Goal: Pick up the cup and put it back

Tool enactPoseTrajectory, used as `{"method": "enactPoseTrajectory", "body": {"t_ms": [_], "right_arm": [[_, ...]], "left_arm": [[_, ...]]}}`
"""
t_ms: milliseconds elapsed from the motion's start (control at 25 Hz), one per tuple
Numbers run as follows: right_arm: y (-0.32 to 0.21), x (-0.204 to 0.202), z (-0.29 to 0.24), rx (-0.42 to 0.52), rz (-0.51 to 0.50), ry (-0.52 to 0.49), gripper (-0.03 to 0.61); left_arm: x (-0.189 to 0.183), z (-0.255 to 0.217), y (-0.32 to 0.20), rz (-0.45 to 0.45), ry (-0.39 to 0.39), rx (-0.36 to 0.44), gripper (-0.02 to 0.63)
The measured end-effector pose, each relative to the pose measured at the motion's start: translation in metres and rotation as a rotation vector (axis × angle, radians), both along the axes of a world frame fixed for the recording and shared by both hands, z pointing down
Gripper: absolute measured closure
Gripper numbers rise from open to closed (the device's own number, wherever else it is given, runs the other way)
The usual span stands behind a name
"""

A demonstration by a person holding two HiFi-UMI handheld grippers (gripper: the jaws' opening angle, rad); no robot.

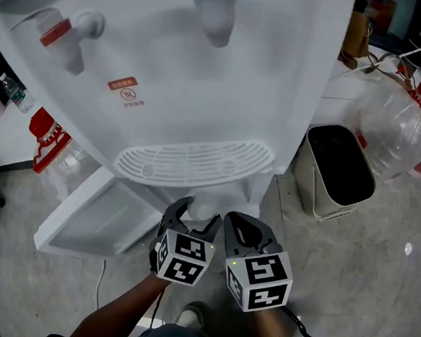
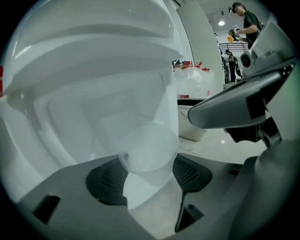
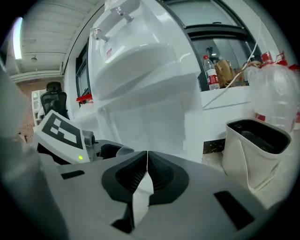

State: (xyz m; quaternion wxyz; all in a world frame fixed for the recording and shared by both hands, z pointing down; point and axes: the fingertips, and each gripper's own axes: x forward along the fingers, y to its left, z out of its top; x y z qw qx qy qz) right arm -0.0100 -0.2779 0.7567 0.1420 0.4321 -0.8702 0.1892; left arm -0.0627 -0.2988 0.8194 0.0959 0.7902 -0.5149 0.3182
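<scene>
Jaws of my left gripper are narrowed onto a small translucent plastic cup, with a ribbed pad against each side. The right gripper has its jaws pressed together on nothing.

The cup is low against the front of the tall white water dispenser, just under its slotted drip tray and right of the open cabinet door. I judge the grasp made, though I cannot tell whether the cup rests on anything. The next move calls for a steady, level carry and a light squeeze, since the thin wall could buckle.

Only the left gripper view shows pad contact. The head view hides it behind the jaws but places the cup under the tray. The right gripper view adds a beige waste bin to the right.
</scene>
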Motion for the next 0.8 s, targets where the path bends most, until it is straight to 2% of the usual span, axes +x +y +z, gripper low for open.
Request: {"method": "enactPoseTrajectory", "body": {"t_ms": [440, 800], "right_arm": [[-0.018, -0.004, 0.037, 0.001, 0.007, 0.001, 0.557], [-0.022, -0.004, 0.06, -0.021, 0.007, 0.015, 0.557]], "left_arm": [[-0.002, 0.054, -0.053, 0.007, -0.013, 0.024, 0.311], [-0.013, 0.095, -0.094, -0.03, -0.015, 0.019, 0.311]]}}
